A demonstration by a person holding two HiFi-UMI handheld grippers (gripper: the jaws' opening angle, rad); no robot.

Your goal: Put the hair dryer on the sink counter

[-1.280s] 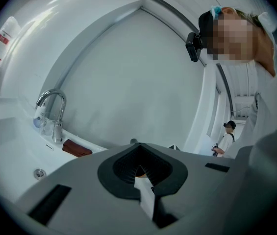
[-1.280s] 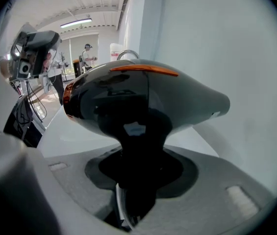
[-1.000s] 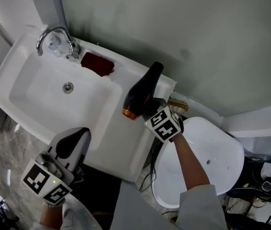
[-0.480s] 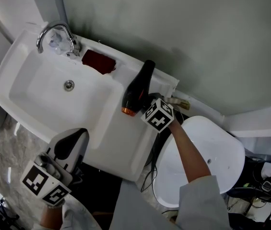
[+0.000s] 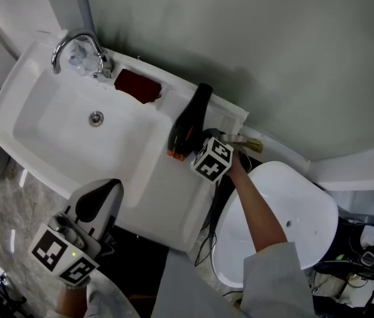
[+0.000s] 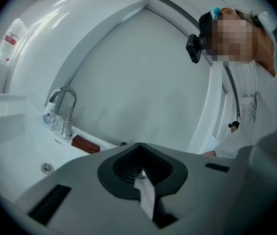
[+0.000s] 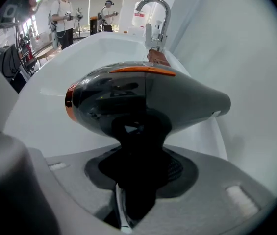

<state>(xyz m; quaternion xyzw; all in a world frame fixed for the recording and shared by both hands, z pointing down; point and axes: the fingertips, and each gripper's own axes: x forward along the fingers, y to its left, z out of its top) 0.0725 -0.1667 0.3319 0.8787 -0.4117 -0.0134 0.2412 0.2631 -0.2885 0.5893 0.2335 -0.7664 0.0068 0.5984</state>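
The black hair dryer (image 5: 188, 126) with an orange ring at its wide end is over the right part of the white sink counter (image 5: 167, 187), nozzle toward the wall. My right gripper (image 5: 203, 152) is shut on its handle, which its marker cube partly hides. In the right gripper view the dryer body (image 7: 143, 99) lies crosswise just beyond the right gripper (image 7: 133, 190), low over the counter (image 7: 50, 121); whether it touches I cannot tell. My left gripper (image 5: 97, 201) hangs at the counter's front edge, shut and holding nothing. Its closed jaws fill the left gripper view (image 6: 140, 180).
A chrome faucet (image 5: 74, 48) stands behind the basin (image 5: 61, 134), and a dark red cloth (image 5: 137, 86) lies on the counter beside it. A white round seat (image 5: 292, 217) sits right of the sink. Cables hang under the counter's right end. People (image 7: 64, 11) stand far off.
My right gripper has carried the hair dryer a little left and toward the wall, lower over the counter. The left gripper has stayed put.
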